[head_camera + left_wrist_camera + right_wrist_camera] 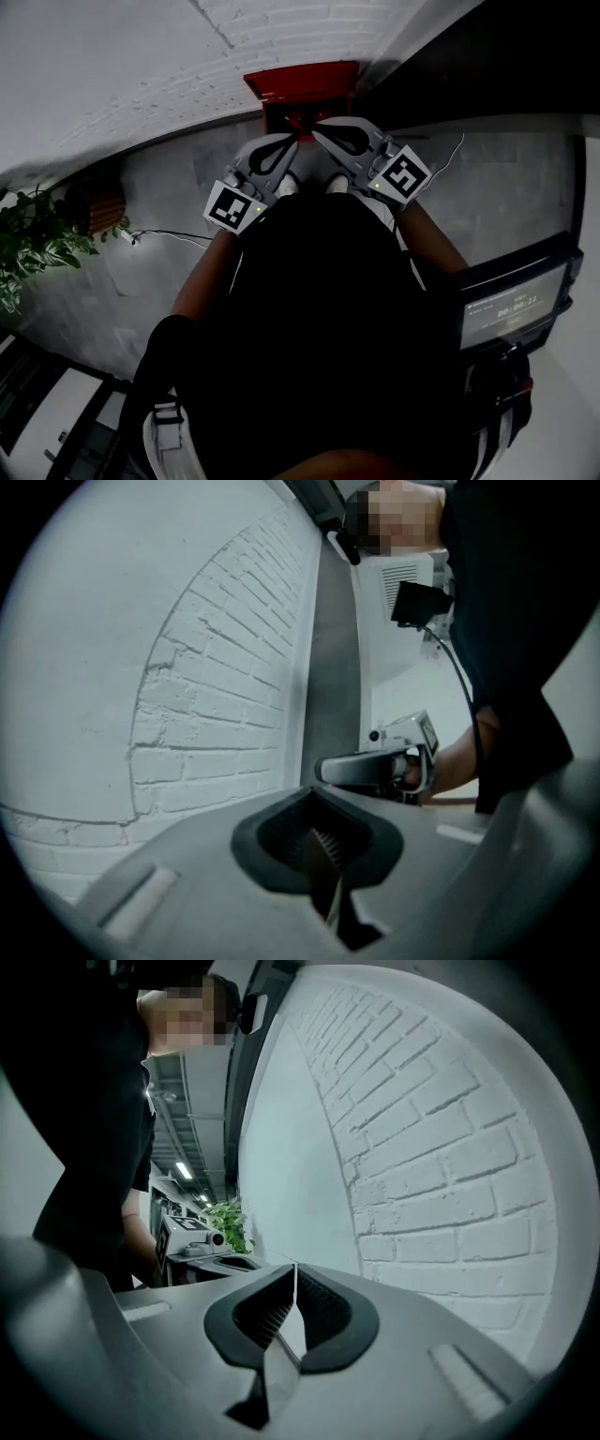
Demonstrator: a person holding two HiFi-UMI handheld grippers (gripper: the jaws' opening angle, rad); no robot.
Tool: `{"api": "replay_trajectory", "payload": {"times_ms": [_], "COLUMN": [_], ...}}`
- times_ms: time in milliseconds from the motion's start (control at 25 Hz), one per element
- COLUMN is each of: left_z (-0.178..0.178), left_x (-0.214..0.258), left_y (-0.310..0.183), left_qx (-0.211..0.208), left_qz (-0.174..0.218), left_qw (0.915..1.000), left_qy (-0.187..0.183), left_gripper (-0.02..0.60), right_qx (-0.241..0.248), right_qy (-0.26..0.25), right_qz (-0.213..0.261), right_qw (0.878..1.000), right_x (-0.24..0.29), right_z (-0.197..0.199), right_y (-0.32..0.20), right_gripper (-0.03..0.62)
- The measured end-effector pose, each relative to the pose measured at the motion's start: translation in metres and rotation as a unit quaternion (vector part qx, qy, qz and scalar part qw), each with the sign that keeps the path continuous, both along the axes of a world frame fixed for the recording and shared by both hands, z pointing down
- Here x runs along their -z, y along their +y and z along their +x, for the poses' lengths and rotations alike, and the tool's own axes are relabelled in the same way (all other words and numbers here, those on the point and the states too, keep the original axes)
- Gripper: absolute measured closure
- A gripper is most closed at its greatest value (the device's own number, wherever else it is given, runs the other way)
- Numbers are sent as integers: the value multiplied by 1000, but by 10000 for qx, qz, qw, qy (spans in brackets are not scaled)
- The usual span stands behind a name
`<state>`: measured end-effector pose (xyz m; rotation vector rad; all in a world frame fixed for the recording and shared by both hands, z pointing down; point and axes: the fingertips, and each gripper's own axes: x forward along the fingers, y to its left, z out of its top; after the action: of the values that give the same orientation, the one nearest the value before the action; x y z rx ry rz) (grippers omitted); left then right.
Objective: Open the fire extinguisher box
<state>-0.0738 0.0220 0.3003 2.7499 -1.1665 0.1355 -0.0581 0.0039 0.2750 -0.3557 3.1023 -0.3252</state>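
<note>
The red fire extinguisher box (pixel 302 82) stands against the white brick wall (pixel 169 56), straight ahead of me in the head view. Both grippers are held side by side just short of it, tips pointing at its front. My left gripper (pixel 292 141) is shut with nothing between its jaws, and its own view faces the brick wall (pixel 216 667). My right gripper (pixel 317 133) is shut too, pads together and empty. Each gripper shows in the other's view: the right gripper (pixel 375 766) and the left gripper (pixel 202 1241). Neither gripper view shows the box.
A potted plant (pixel 37 244) stands at the left, and a thin cable (pixel 169 236) lies on the grey floor. A dark machine with a lit display (pixel 511 305) is at my right. The plant (pixel 230 1218) also appears far off in the right gripper view.
</note>
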Motion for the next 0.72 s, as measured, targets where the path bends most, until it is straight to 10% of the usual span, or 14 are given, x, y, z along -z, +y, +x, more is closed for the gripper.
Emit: {"api": "replay_trajectory", "payload": {"times_ms": [720], "left_z": [0], "left_x": [63], "left_y": [16], "left_qx": [-6], "left_qz": [316], "left_qw": [9991], "left_qy": [277], "left_gripper": [578], "right_qx": [-110], "right_qy": [102], "right_qz": [258], "right_qw": [9996], "right_x": [50], "right_z": [13], "right_y": [22], "right_gripper": [582]}}
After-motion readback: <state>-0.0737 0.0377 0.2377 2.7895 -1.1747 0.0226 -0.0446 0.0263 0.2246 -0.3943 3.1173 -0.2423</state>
